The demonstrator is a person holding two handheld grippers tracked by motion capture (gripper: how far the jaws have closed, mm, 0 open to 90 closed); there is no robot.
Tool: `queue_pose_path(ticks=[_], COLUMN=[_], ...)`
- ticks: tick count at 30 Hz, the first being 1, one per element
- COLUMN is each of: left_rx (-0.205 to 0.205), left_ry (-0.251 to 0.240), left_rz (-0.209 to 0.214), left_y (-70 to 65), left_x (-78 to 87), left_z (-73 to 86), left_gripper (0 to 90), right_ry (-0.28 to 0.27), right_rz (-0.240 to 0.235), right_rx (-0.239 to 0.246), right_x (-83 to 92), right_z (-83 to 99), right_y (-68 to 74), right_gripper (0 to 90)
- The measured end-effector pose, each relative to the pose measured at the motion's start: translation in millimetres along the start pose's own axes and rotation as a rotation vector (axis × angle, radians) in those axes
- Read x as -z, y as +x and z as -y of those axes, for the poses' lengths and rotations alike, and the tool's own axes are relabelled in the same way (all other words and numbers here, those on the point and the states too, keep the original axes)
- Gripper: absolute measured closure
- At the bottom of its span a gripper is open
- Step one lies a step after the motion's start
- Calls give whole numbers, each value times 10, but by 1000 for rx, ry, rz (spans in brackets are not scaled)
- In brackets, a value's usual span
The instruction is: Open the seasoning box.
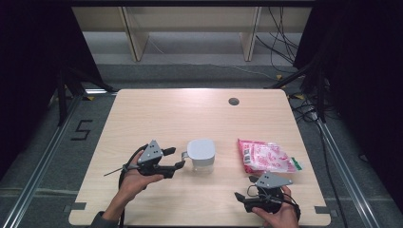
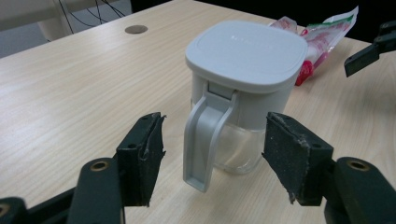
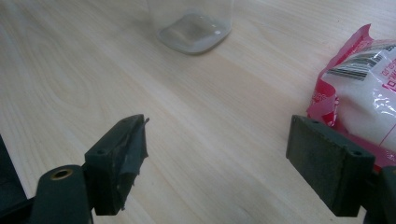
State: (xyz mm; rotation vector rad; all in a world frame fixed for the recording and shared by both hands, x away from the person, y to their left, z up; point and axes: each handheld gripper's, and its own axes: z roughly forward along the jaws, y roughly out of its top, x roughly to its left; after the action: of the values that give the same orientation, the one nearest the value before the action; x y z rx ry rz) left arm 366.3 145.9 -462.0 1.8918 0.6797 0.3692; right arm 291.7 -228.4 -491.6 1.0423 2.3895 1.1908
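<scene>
A clear jug (image 1: 201, 156) with a white lid and grey handle (image 2: 205, 140) is being kept upright near the middle of the wooden table (image 1: 157, 118), its handle being faced by the left gripper (image 1: 174, 158) (jaws spread wide, nothing pressed between them). A pink-and-white bag (image 1: 263, 157) is lying to the jug's right, and the right gripper (image 1: 243, 187) is being held just in front of the bag, its jaws also standing wide apart and empty.

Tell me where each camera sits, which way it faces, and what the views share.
High view: above the near edge, looking forward and down on the table; forearms, left tool, right tool.
Left gripper view: along its open jaws at the jar's handle.
Right gripper view: along its open jaws, low over the tabletop.
All share jar and pink bag.
</scene>
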Motion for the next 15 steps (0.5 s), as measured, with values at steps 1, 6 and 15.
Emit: queue_pose_path(ticks=[1, 6, 15], left_rx=[-9, -25, -55], left_ry=[-12, -40, -81], left_rz=[-7, -9, -15], left_y=[-20, -36, -93], left_x=[24, 69, 3], left_z=[-35, -92, -152], left_gripper=[376, 523, 830], right_ry=[-1, -17, -33], right_rz=[-1, -10, 18], right_rx=[-6, 24, 15], right_x=[0, -30, -10], right_z=[-2, -6, -28], right_y=[4, -23, 9], right_gripper=[210, 190, 156])
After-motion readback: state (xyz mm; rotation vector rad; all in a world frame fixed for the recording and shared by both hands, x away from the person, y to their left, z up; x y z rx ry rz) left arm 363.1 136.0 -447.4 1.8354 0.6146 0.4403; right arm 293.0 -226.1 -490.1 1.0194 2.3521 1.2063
